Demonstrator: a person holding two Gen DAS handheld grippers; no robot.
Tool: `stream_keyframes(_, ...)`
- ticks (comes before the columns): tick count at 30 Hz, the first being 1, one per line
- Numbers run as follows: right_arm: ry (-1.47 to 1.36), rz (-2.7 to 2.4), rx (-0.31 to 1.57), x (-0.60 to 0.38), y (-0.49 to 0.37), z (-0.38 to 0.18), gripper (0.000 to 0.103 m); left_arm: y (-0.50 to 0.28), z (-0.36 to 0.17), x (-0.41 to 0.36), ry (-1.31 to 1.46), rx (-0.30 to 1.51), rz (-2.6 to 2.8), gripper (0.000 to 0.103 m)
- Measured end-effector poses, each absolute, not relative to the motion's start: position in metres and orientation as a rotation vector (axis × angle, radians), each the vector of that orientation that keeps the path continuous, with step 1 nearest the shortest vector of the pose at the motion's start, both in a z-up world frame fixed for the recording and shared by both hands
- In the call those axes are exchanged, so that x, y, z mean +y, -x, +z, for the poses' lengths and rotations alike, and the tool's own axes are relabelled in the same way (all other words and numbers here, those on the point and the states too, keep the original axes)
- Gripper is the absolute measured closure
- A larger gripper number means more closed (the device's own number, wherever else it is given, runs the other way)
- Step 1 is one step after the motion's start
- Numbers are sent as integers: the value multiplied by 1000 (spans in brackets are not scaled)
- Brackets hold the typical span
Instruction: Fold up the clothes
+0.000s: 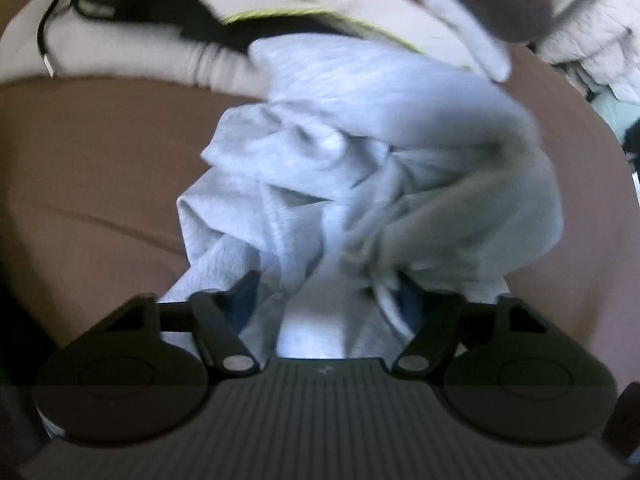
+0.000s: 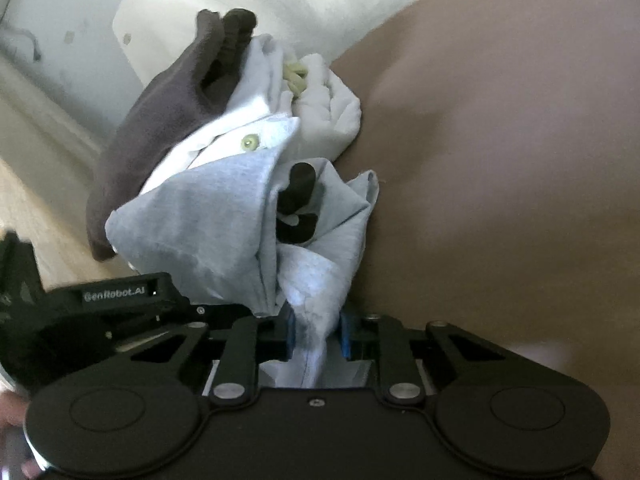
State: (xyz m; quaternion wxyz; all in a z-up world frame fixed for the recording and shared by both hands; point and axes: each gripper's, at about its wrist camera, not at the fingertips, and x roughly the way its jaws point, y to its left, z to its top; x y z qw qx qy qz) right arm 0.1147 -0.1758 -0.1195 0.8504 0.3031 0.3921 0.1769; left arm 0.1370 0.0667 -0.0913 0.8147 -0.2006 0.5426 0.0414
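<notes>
The right claw (image 2: pixel 316 336) is clamped on a bunched fold of a pale grey garment (image 2: pixel 224 216), its blue pads (image 2: pixel 345 338) pressing the cloth from both sides. The garment rises crumpled from the jaws. A white shirt (image 2: pixel 256 128) with a pale button (image 2: pixel 250 143) and a dark brown cloth (image 2: pixel 160 120) lie bunched against its far side. A second black gripper body marked "GenRobot.AI" (image 2: pixel 114 294) sits at lower left. All of it rests on a brown sheet (image 2: pixel 500 160), with a white wall (image 2: pixel 80 40) behind.

In the blurred left wrist view, the left claw (image 1: pixel 326 300) stands partly apart with the grey garment (image 1: pixel 360 160) heaped between its fingers (image 1: pixel 408 292); whether the pads press the cloth cannot be told. The garment lies crumpled on the brown sheet (image 1: pixel 100 160). Beyond it sits a pile of cream clothing (image 1: pixel 140 48) with a yellow-green stripe (image 1: pixel 272 14) and a black cord (image 1: pixel 42 28). More pale clothes (image 1: pixel 592 40) lie at upper right.
</notes>
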Motion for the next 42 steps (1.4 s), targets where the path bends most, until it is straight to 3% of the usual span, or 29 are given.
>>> stream_keyframes(3,-568,339,822,-177,-112,-114,68,-128,-88,61,403,1123,88,45)
stream_keyframes(6,-508,269,849,-178,-115,-110,28,-131,-91,64,431,1134,98,40)
stream_keyframes(10,-493,275,858,-176,-119,-116,22,-139,-105,72,504,1169,121,24)
stream_keyframes(11,-475,288,855,-171,-121,-119,23,-140,-105,72,507,1169,117,23)
stream_keyframes(12,-441,302,839,-166,-121,-121,32,-140,-106,71,509,1169,113,25)
stream_keyframes(13,-424,318,827,-162,-121,-122,60,-139,-105,69,500,1164,100,28)
stream_keyframes(14,-437,330,825,-161,-121,-122,72,-138,-105,68,491,1158,87,37)
stream_keyframes(16,-456,350,819,-158,-120,-123,79,-133,-101,64,463,1138,52,47)
stream_keyframes(18,-404,344,782,-157,-112,-115,82,-128,-95,61,449,1115,19,57)
stream_keyframes(23,-273,319,692,-160,-81,-84,87,-108,-72,31,410,1042,-87,64)
stream_keyframes(36,-95,174,443,-285,30,33,89,-34,46,-96,312,832,-554,68)
stream_keyframes(42,22,47,441,-348,76,70,91,20,103,-159,135,698,-694,74)
